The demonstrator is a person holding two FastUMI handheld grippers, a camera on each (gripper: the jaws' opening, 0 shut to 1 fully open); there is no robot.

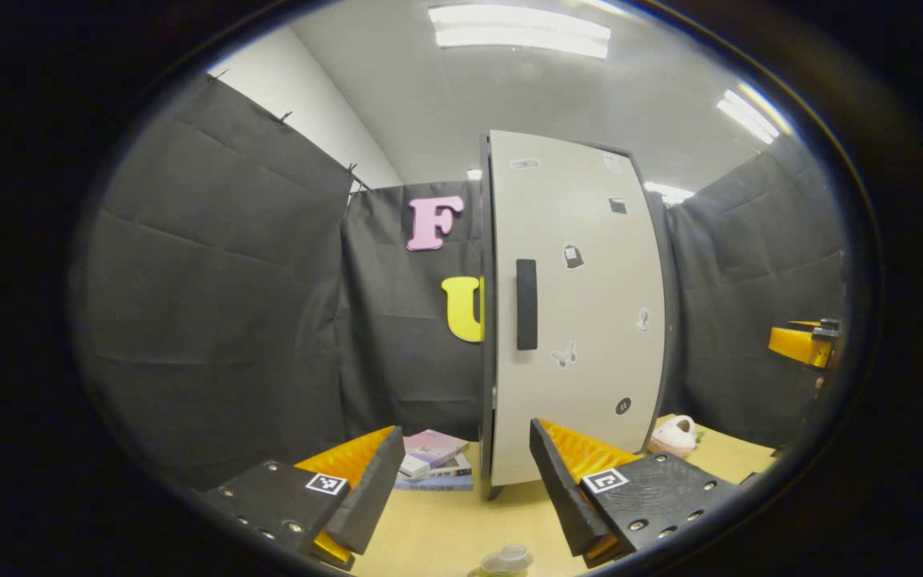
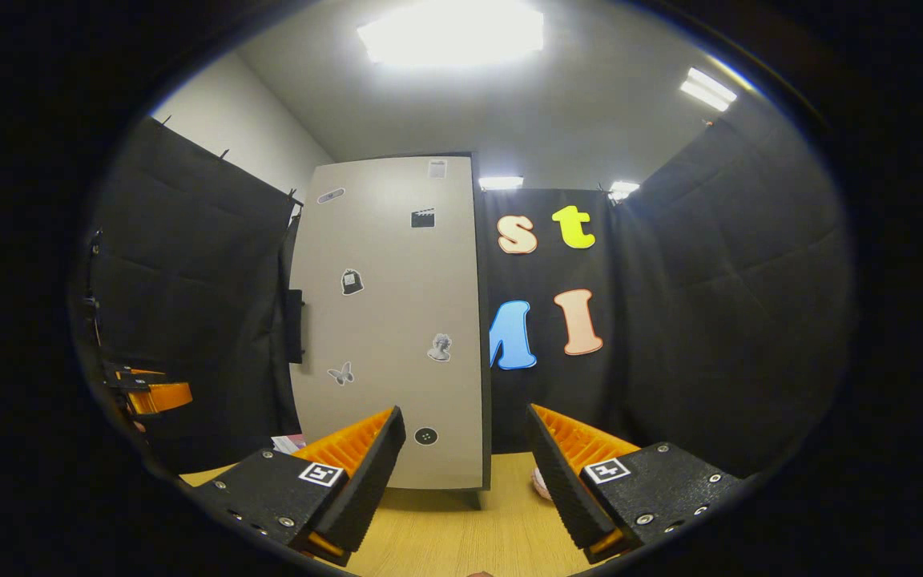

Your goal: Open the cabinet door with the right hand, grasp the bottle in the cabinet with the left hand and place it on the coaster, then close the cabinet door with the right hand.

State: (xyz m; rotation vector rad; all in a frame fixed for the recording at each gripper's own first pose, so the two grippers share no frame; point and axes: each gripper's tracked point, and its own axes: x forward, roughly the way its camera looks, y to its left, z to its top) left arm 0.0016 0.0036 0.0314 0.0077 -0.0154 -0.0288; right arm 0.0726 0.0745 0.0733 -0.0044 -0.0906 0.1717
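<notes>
A tall pale cabinet (image 1: 582, 320) stands on the wooden table, its door shut, with a black vertical handle (image 1: 526, 304) near the door's left edge. The bottle stays hidden behind that door. My left gripper (image 1: 465, 433) is open and empty, a short way in front of the cabinet's lower left corner. In the right gripper view the same cabinet (image 2: 389, 320) shows with its handle (image 2: 295, 326) at the far left edge. My right gripper (image 2: 465, 415) is open and empty, facing the door's right side. A small pale round object (image 1: 505, 559) lies on the table below the left fingers.
A stack of books (image 1: 433, 458) lies left of the cabinet's foot, and a pink-white plush item (image 1: 674, 435) lies to its right. The right gripper (image 1: 806, 343) shows at the far right edge, the left gripper (image 2: 149, 393) at the far left edge. Black cloth walls surround the table (image 2: 461, 529).
</notes>
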